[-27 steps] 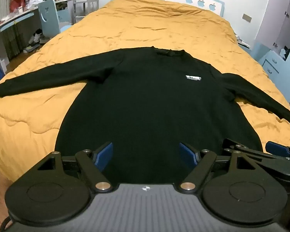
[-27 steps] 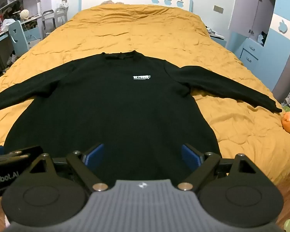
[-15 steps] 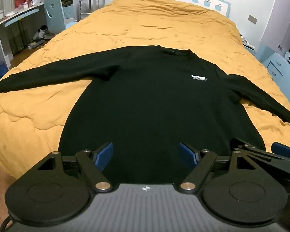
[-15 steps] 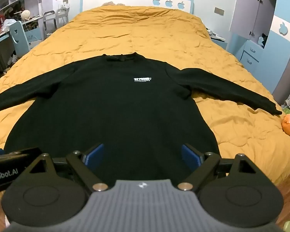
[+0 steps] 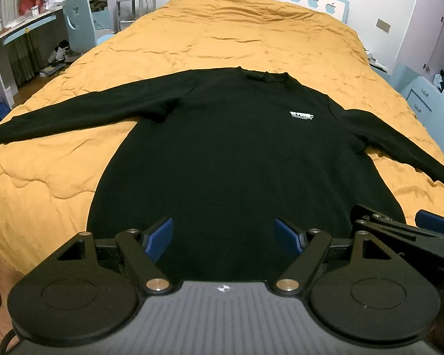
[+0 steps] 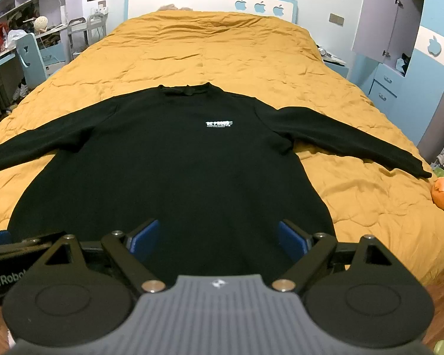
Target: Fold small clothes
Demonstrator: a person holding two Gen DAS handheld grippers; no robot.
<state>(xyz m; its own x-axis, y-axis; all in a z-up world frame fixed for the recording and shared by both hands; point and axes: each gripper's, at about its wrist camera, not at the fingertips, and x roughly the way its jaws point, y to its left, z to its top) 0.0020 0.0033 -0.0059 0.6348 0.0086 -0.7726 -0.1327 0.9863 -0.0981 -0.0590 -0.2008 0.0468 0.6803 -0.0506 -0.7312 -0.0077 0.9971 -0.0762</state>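
Black sweater (image 5: 236,159) spread flat, centre frame, on orange quilt (image 5: 222,41), sleeves out. Likely to bunch or fold crooked if hem pinched unevenly. Left gripper (image 5: 224,235) and right gripper (image 6: 217,235) level at lower frame edge near hem, fingers apart, holding nothing.

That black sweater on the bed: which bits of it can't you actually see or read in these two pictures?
- Hem of the black sweater: hidden in both views behind each hand-held gripper's body.
- Left sleeve cuff: cut off by the right wrist view's left edge.
- Right sleeve cuff: lost at the left wrist view's dark right rim.
- White chest logo: too small and blurred to read.
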